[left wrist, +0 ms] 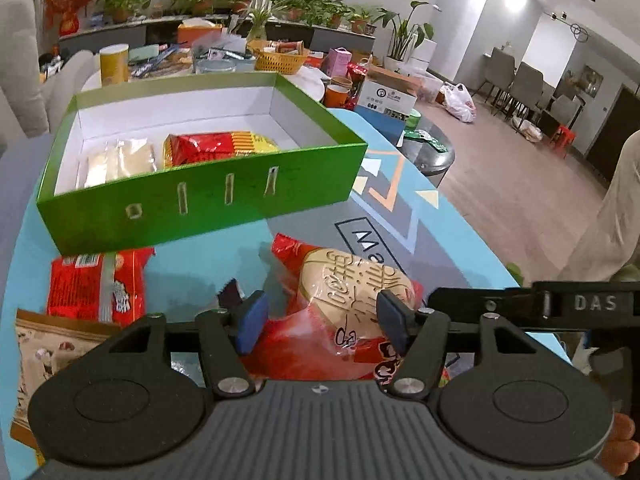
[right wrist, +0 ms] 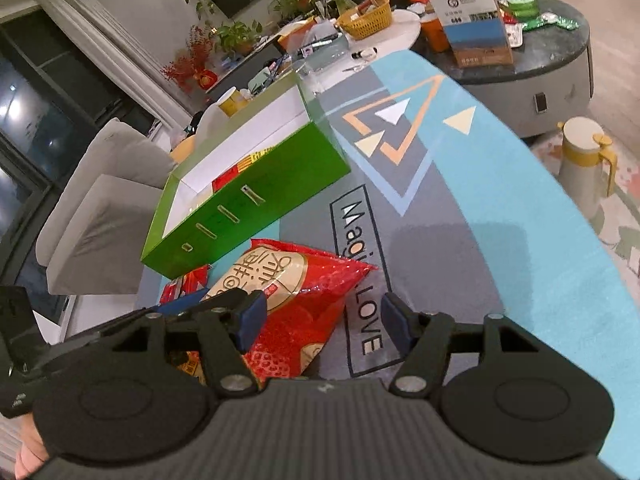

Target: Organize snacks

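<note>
A red snack bag [left wrist: 344,288] with a beige round label lies on the blue-and-grey mat [left wrist: 400,216], in front of the green box [left wrist: 200,200]. My left gripper [left wrist: 323,324] is open, its blue pads on either side of the bag, apart from it. My right gripper [right wrist: 323,320] is also open over the same red bag [right wrist: 296,292], straddling the bag's right part. The green box [right wrist: 248,204] has a white inside and holds a red-and-yellow pack [left wrist: 216,146] and pale packs [left wrist: 120,160]. Another red bag [left wrist: 96,284] and a beige pack [left wrist: 40,352] lie at the left.
The mat's curved edge runs along the right. Beyond it stand a round grey side table [right wrist: 552,76] with a cardboard box [right wrist: 476,28], and a white jug [right wrist: 584,160] on the floor. A yellow basket [left wrist: 280,60] and clutter sit behind the box. A grey armchair [right wrist: 104,208] stands at the left.
</note>
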The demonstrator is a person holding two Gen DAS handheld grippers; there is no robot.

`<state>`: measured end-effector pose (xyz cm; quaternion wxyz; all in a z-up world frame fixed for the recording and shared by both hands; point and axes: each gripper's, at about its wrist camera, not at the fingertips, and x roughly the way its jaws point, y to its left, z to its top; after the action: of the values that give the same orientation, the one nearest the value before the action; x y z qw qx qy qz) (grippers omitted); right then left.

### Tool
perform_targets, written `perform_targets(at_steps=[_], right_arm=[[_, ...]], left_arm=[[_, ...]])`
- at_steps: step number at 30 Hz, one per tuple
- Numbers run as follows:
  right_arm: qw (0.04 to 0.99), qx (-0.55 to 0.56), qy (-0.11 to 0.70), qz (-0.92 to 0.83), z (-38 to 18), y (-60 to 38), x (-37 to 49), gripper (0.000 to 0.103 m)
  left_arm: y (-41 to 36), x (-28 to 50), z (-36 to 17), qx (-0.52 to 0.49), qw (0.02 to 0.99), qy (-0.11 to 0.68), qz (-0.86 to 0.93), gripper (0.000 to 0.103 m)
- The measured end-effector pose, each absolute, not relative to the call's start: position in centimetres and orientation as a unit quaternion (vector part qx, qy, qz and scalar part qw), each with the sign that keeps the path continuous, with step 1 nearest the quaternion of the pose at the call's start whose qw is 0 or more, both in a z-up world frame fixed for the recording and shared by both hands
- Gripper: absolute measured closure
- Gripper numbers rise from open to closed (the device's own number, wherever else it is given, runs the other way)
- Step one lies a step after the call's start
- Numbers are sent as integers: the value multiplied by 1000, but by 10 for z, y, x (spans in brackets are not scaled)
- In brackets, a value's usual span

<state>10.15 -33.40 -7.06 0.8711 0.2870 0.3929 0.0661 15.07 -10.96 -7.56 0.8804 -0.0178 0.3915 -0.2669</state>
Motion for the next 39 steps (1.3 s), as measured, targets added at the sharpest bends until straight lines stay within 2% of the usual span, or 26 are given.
perform_targets(at_steps=[18,22,24,28,34,39], right_arm=[[865,283,409,76,-74,-325,106,43],[860,282,418,85,-74,-322,106,43],[859,274,424,86,-76,-319,107,43],[856,275,430,84,-82,-315,109,43],[852,275,437,91,-84,-311,115,43],[852,274,436,90,-84,-309,118,51]], left_arm=[[-107,108,-73,12,874,394,-286,48],[-109,118,-74,11,871,401,-284,44],[-107,123,-79,5,868,411,-280,38],[-105,131,-87,-12,860,418,-291,38],[-108,137,-94,-23,853,423,-306,45],[-116,137,-94,-11,854,422,-304,46]])
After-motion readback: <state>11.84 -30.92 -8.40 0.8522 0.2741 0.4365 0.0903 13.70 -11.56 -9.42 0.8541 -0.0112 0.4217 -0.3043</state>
